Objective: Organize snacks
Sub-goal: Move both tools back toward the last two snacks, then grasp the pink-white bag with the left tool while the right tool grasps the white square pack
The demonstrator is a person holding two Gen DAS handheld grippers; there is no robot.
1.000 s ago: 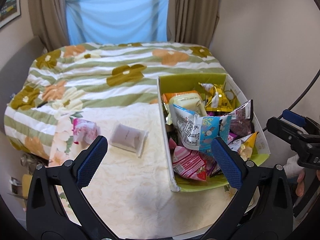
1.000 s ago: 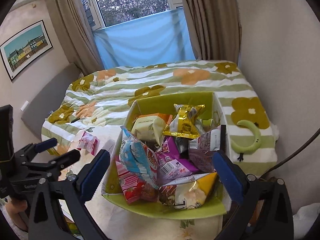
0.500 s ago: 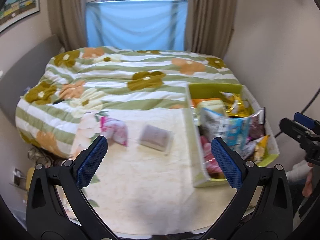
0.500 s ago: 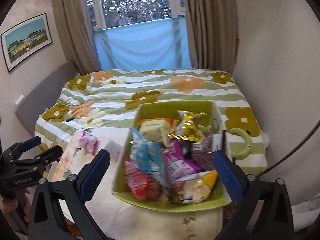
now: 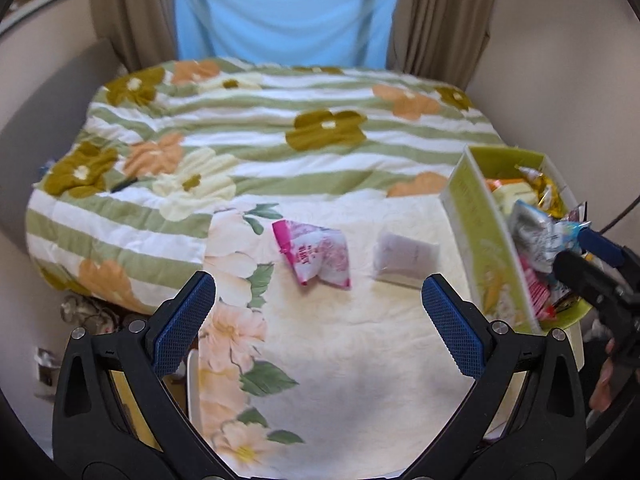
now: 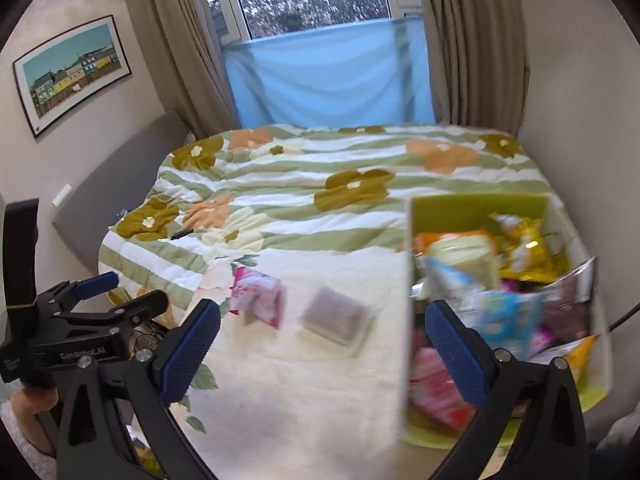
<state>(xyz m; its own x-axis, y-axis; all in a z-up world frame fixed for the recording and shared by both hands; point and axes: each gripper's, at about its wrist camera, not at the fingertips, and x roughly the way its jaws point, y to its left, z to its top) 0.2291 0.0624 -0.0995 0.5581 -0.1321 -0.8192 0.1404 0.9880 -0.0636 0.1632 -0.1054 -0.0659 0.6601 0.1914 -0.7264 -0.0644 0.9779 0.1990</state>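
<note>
- The left gripper (image 5: pixel 318 320) has its blue fingers (image 5: pixel 184 322) wide apart, with nothing between them.
- The right gripper (image 6: pixel 320 350) has its fingers (image 6: pixel 456 350) wide apart too, and they hold nothing.
- Both grippers hang above a cream cloth (image 5: pixel 360 360) with big flowers along its left side. I cannot tell if a desk is under the cloth.
- A pink snack bag (image 5: pixel 314 254) lies flat on the cloth, out in front of the left gripper.
- A small pale packet (image 5: pixel 404 258) lies just to the right of the pink bag. The two do not touch.
- In the right wrist view the packet (image 6: pixel 338 318) looks grey-brown and blurry.
- A green box (image 5: pixel 486 248) sits at the right side of the cloth. It is full of snack bags, with a blue one (image 5: pixel 540 232) sticking up on top.
- In the right wrist view the box (image 6: pixel 476 206) is right behind the right finger.
- Behind the cloth is a bed with a striped flower blanket (image 5: pixel 280 132).
- A blue sheet (image 6: pixel 328 76) hangs across the bottom of the window between brown curtains (image 6: pixel 180 44).
- A picture of bright houses (image 6: pixel 72 72) hangs on the left wall.
</note>
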